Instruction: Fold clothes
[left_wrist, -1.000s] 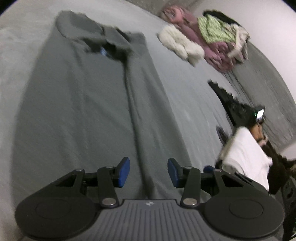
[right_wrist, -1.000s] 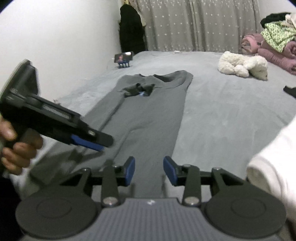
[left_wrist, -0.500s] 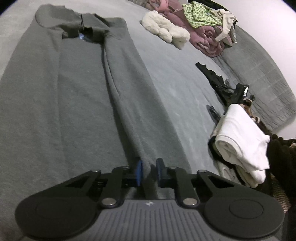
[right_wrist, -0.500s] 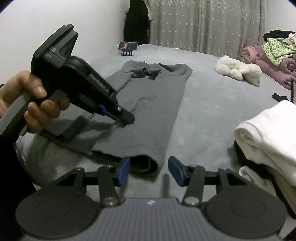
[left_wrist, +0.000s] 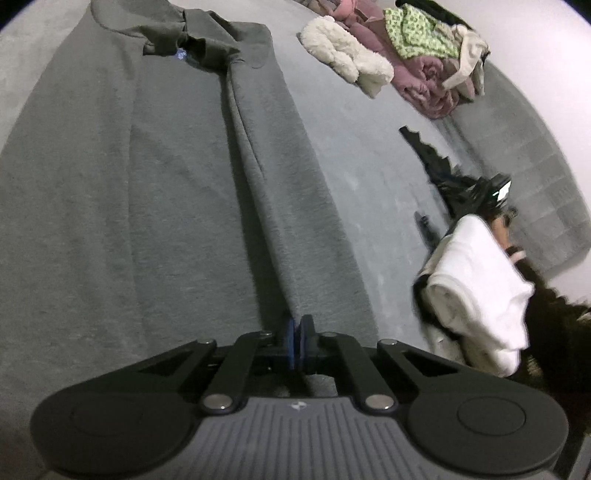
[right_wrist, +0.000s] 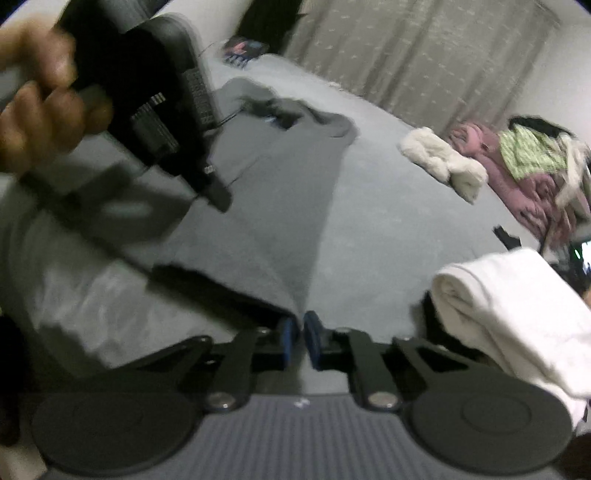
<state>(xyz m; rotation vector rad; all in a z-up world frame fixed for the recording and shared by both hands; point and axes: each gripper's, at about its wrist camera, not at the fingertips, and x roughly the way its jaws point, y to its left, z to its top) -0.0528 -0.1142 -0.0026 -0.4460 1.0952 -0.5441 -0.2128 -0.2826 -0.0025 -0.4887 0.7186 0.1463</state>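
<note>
A long dark grey garment (left_wrist: 155, 192) lies flat along the bed, sides folded inward, collar at the far end. My left gripper (left_wrist: 296, 334) is shut on its near hem, with the blue pads pinching the cloth. In the right wrist view the same grey garment (right_wrist: 266, 206) stretches away, and my right gripper (right_wrist: 299, 338) is shut on its near right corner, which rises to the pads. The left gripper (right_wrist: 218, 192), held by a person's hand (right_wrist: 40, 107), shows blurred above the garment's left side.
A folded white cloth (left_wrist: 480, 295) sits on dark items at the near right edge of the grey bed (left_wrist: 369, 155). A white plush toy (left_wrist: 347, 59) and a heap of pink and green clothes (left_wrist: 428, 55) lie at the far right. Curtains (right_wrist: 424, 55) hang behind.
Both grippers went from open to shut on the garment's near hem. The right wrist view tilted and moved closer, with the hem corner now lifted to its pads.
</note>
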